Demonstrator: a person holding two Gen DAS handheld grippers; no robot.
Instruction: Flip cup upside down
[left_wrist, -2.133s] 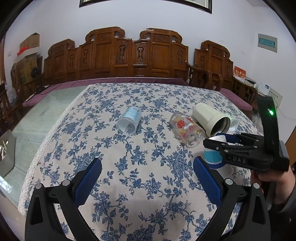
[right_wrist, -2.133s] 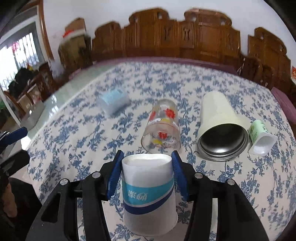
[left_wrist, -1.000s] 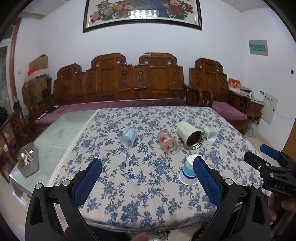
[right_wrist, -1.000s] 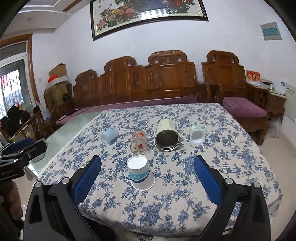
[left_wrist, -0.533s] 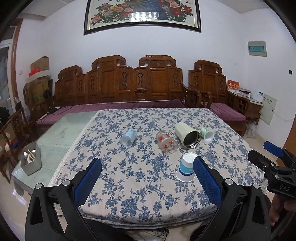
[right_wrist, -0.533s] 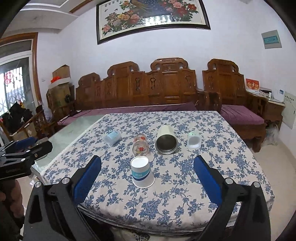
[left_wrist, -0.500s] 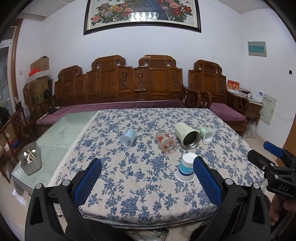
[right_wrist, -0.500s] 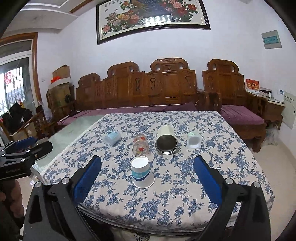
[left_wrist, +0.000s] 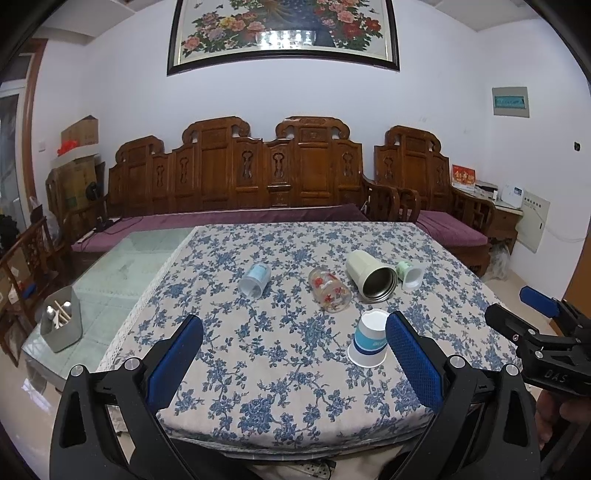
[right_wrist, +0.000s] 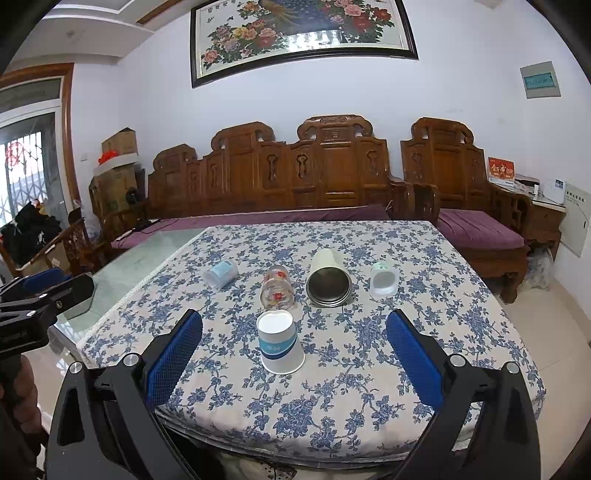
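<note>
The paper cup (right_wrist: 280, 341) stands rim-down on the bench (right_wrist: 461, 295) near its front edge, base up, so the flip looks done. Both the right gripper (right_wrist: 293, 363) and the left gripper (left_wrist: 293, 363) hang spread wide and empty off the front edge, apart from the cup, likely to leave it undisturbed. Behind it four other cups lie on their sides, among them a glass (right_wrist: 277, 288) and a steel-lined tumbler (right_wrist: 328, 278)
</note>
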